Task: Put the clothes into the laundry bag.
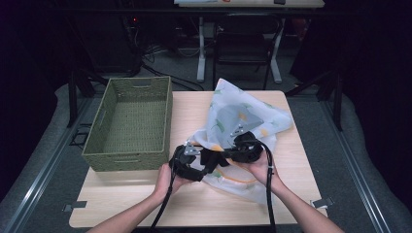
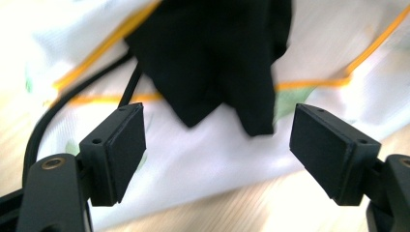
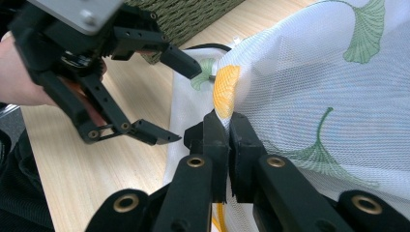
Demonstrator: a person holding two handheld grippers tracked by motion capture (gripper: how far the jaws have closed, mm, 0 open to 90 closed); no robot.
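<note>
The right hand-held gripper (image 3: 223, 126) pinches the white mesh laundry bag's (image 1: 245, 121) rim on the table (image 1: 194, 204), the left hand-held gripper (image 2: 217, 145) gapes empty near black cloth (image 2: 212, 58); the wicker basket (image 1: 128, 121) sits empty, so work looks unfinished

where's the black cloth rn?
High view: the black cloth lies at the mesh bag's near-left edge, between the left tool and right tool, right of the green basket.

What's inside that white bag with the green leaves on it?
A black cloth shows at the mesh bag, by its orange-trimmed mouth. How far in it reaches, and whether anything else lies deeper, the fabric hides. The right gripper pinches the edge.
</note>
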